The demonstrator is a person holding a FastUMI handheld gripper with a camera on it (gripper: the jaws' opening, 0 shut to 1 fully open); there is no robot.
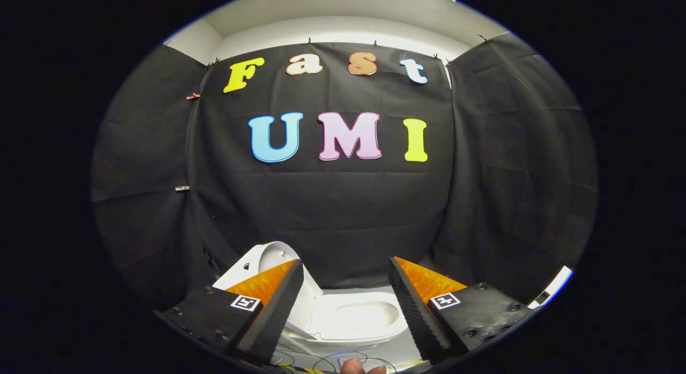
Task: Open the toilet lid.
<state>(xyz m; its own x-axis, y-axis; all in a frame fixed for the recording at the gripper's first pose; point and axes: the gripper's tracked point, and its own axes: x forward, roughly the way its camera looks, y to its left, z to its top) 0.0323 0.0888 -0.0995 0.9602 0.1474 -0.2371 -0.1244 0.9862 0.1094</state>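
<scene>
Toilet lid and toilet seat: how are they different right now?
The lid stands raised, partly behind one finger; the seat lies flat below, between the fingers. The lid is a solid panel; the seat rings an opening. Both are white. The gripper is open, holding nothing.

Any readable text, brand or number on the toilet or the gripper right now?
None can be read.
Toilet: plain white, no brand or number visible.
Gripper, open with the toilet beyond its fingers: one square coded marker on each finger, a pattern and not words.
</scene>
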